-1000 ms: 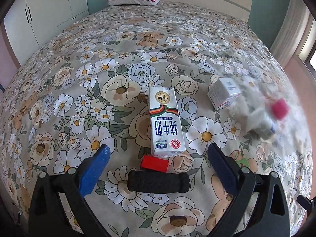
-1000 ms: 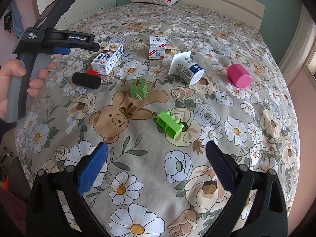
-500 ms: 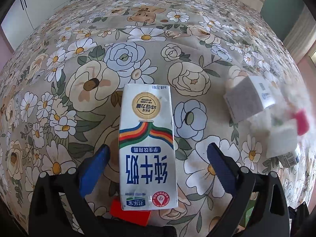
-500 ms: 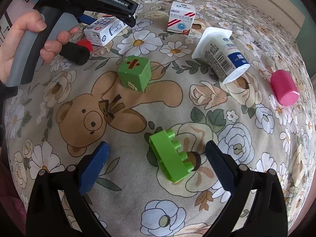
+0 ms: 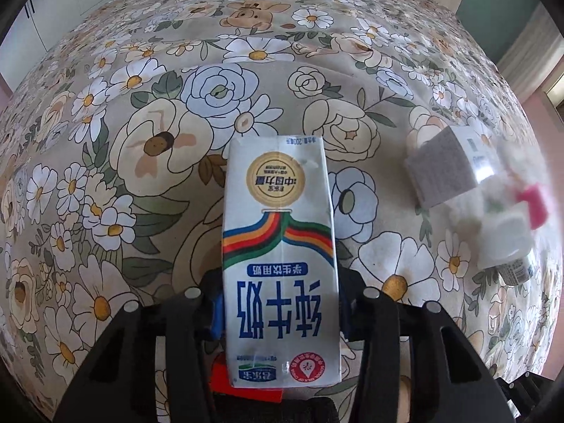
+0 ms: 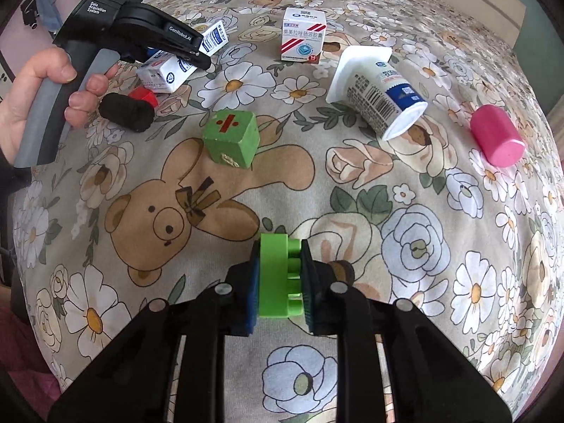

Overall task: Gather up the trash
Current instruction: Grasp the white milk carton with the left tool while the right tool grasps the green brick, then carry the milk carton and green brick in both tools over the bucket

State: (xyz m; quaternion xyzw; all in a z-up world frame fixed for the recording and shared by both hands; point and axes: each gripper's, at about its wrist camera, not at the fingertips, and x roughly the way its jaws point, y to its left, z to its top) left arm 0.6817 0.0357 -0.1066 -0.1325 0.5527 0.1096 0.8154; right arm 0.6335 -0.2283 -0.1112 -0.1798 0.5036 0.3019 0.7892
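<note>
Two tools, both clenched. Left tool [image 5: 280, 312]: pads pressed on the long sides of the milk carton [image 5: 278, 246], near its lower end, so the carton points forward along the fingers, print upside down to the camera. Carton lies flat on the bed [image 5: 141, 141]; cannot tell whether it is lifted yet. Gripping the narrow width looks deliberate, since the long axis would not fit between the pads. Right tool [image 6: 280, 280]: pads closed on the green brick [image 6: 278, 275], one on its flat base, the other against the stud side, a grip that should resist slipping. Outward from the left tool: a red piece [image 5: 246, 384] shows under the carton's near end, and a grey-sided box [image 5: 444, 169] lies to the right, blurred. Outward from the right tool: green cube [image 6: 232, 139] ahead on the bear print, yogurt cup [image 6: 377, 95] on its side beyond, pink cylinder [image 6: 497, 135] far right, medicine box [image 6: 303, 38] upright at the back. Far left, the hand [image 6: 31, 105] holds the other tool over the carton, beside a black roller [image 6: 125, 116]. Judgement: carton, cup and box read as trash; brick and cube look like toys, so the brick grasp may be sorting rather than collecting. No bin visible.
</note>
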